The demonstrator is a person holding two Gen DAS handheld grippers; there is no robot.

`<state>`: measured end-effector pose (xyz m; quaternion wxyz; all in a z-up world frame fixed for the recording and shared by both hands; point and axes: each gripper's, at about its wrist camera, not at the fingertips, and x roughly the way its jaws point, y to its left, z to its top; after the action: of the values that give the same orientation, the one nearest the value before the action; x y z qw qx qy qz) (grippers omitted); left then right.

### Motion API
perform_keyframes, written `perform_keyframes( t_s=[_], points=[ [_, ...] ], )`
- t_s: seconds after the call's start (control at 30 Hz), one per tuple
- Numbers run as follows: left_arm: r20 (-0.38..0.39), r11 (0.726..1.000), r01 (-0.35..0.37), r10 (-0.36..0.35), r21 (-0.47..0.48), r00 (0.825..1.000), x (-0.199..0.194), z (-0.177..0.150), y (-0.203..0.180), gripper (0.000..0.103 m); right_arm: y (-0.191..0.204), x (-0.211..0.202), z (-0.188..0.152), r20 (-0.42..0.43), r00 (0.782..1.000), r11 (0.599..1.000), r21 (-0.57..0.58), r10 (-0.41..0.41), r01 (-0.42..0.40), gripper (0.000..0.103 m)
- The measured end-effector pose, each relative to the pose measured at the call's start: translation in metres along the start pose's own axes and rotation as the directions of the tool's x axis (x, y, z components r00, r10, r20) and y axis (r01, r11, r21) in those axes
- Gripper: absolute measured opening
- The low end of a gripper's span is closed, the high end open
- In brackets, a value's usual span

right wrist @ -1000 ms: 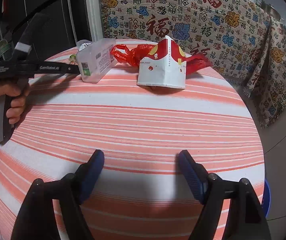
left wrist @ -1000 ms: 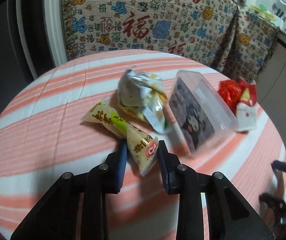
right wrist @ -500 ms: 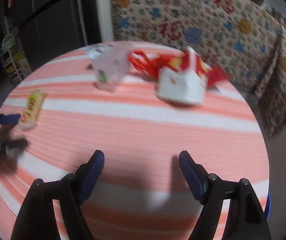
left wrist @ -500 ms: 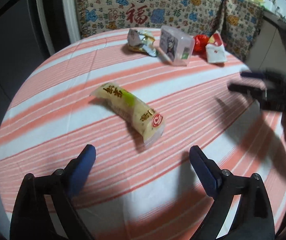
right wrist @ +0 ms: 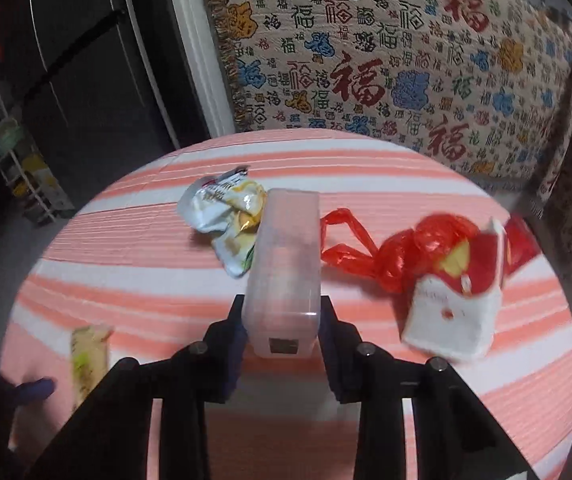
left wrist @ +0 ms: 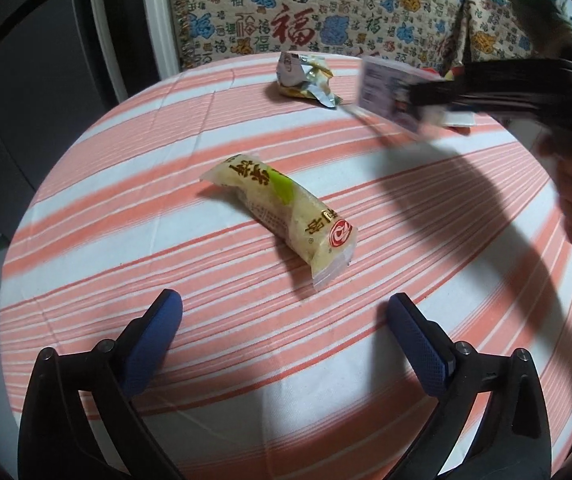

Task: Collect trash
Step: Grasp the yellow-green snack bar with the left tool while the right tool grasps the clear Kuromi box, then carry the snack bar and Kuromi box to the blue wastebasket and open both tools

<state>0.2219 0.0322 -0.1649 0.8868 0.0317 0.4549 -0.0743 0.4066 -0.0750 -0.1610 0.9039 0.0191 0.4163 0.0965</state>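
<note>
- Left wrist view: your left claw (left wrist: 284, 322) stands wide open, still opening, holding nothing; the yellow snack packet (left wrist: 282, 216) lies on the striped surface (left wrist: 126, 208) just above it, centre frame.
- Right wrist view: your right claw (right wrist: 282, 320) is closing on the clear plastic box (right wrist: 286, 276), centre frame.
- Crumpled wrapper (right wrist: 226, 216) sits upper left of the box, red bag (right wrist: 397, 248) and white carton (right wrist: 451, 316) at right.

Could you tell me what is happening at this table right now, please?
A person is clearing trash off a round striped table with two handheld grippers. The right gripper is closing on a clear plastic box, which sits between its jaws. The left gripper is open and empty, with a yellow snack packet lying just ahead. A crumpled wrapper, a red bag and a small carton are on the table too.
</note>
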Motion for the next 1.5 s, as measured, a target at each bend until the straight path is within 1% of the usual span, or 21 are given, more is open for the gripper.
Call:
perform_keyframes(
  t_s=[0.07, 0.13, 0.2, 0.27, 0.33, 0.4, 0.47, 0.53, 0.63, 0.67, 0.73, 0.8, 1.03, 1.07, 1.13, 1.2, 1.27, 1.3, 1.33, 1.4, 1.5],
  points=[
    [-0.001, 1.000, -0.001, 0.001, 0.001, 1.000, 0.000, 0.000, 0.000, 0.102, -0.017, -0.024, -0.018, -0.028, 0.993, 0.989, 0.092, 0.118, -0.115, 0.034],
    [-0.002, 1.000, 0.000, 0.000, 0.000, 1.000, 0.000, 0.001, 0.000, 0.102, -0.044, -0.042, -0.042, -0.069, 0.968, 0.949, 0.226, 0.242, -0.222, 0.033],
    [-0.002, 1.000, -0.001, 0.001, 0.000, 1.000, 0.000, 0.001, 0.000, 0.102, -0.065, -0.051, -0.064, -0.093, 0.956, 0.921, 0.308, 0.278, -0.238, 0.035],
    [-0.002, 1.000, 0.000, 0.000, -0.001, 1.000, -0.001, 0.001, 0.000, 0.102, -0.088, -0.060, -0.080, -0.099, 0.965, 0.919, 0.341, 0.243, -0.197, 0.041],
    [-0.003, 1.000, 0.000, 0.000, -0.001, 1.000, -0.001, 0.001, 0.000, 0.102, -0.099, -0.071, -0.088, -0.087, 0.983, 0.945, 0.300, 0.160, -0.127, 0.065],
    [-0.003, 1.000, 0.000, 0.000, -0.001, 1.000, -0.001, 0.002, 0.000, 0.102, -0.101, -0.081, -0.097, -0.066, 0.996, 0.971, 0.233, 0.066, -0.049, 0.074],
    [-0.004, 1.000, -0.007, 0.007, -0.005, 1.000, -0.001, 0.001, 0.000, 0.102, -0.096, -0.086, -0.110, -0.062, 0.998, 0.986, 0.165, 0.008, 0.003, 0.079],
    [-0.007, 1.000, -0.020, 0.020, -0.020, 1.000, -0.002, 0.000, 0.001, 0.103, -0.087, -0.081, -0.125, -0.102, 0.994, 0.995, 0.095, -0.025, 0.034, 0.080],
    [-0.009, 0.996, -0.054, 0.054, -0.068, 0.999, -0.003, -0.001, 0.002, 0.103, -0.057, -0.073, -0.142, -0.084, 0.986, 0.985, -0.108, -0.142, 0.132, 0.083],
    [-0.010, 0.993, -0.072, 0.071, -0.095, 0.997, -0.005, -0.002, 0.002, 0.103, -0.050, -0.074, -0.142, -0.045, 0.987, 0.981, -0.126, -0.152, 0.145, 0.083],
    [-0.013, 0.988, -0.093, 0.092, -0.121, 0.996, -0.005, -0.003, 0.000, 0.103, -0.043, -0.068, -0.139, -0.032, 0.988, 0.982, -0.124, -0.149, 0.144, 0.085],
    [-0.019, 0.985, -0.098, 0.096, -0.139, 0.995, -0.001, 0.003, -0.002, 0.103, -0.043, -0.058, -0.131, -0.043, 0.989, 0.987, -0.080, -0.143, 0.139, 0.091],
    [-0.024, 0.970, -0.151, 0.149, -0.189, 0.989, 0.023, 0.035, -0.007, 0.103, -0.048, -0.035, -0.104, -0.060, 0.987, 0.988, -0.056, -0.147, 0.143, 0.103],
    [-0.021, 0.969, -0.152, 0.151, -0.193, 0.988, 0.022, 0.035, -0.007, 0.098, -0.047, -0.035, -0.102, -0.059, 0.987, 0.988, -0.058, -0.147, 0.144, 0.103],
    [0.006, 0.971, -0.143, 0.147, -0.189, 0.989, 0.017, 0.034, -0.008, 0.080, -0.050, -0.029, -0.094, -0.061, 0.987, 0.988, -0.060, -0.149, 0.145, 0.101],
    [0.032, 0.980, -0.109, 0.116, -0.164, 0.993, 0.011, 0.032, -0.009, 0.051, -0.050, -0.029, -0.090, -0.068, 0.985, 0.985, -0.070, -0.161, 0.156, 0.099],
    [0.041, 0.984, -0.101, 0.108, -0.147, 0.993, 0.009, 0.031, -0.009, 0.027, -0.048, -0.035, -0.087, -0.026, 0.987, 0.983, -0.095, -0.159, 0.156, 0.097],
    [0.044, 0.986, -0.089, 0.096, -0.140, 0.994, 0.008, 0.030, -0.009, 0.026, -0.047, -0.038, -0.084, 0.000, 0.987, 0.982, -0.108, -0.158, 0.157, 0.092],
    [0.045, 0.987, -0.077, 0.084, -0.138, 0.995, 0.006, 0.030, -0.008, 0.025, -0.047, -0.039, -0.082, 0.003, 0.988, 0.982, -0.111, -0.151, 0.151, 0.064],
    [0.053, 0.991, -0.043, 0.050, -0.126, 0.997, 0.001, 0.026, -0.011, 0.024, -0.051, -0.035, -0.077, -0.052, 0.993, 0.990, -0.094, -0.106, 0.101, 0.062],
    [0.060, 0.995, -0.005, 0.011, -0.095, 0.998, -0.008, 0.020, -0.022, 0.023, -0.054, -0.046, -0.077, -0.060, 0.996, 0.995, -0.078, -0.069, 0.065, 0.062]
  ],
)
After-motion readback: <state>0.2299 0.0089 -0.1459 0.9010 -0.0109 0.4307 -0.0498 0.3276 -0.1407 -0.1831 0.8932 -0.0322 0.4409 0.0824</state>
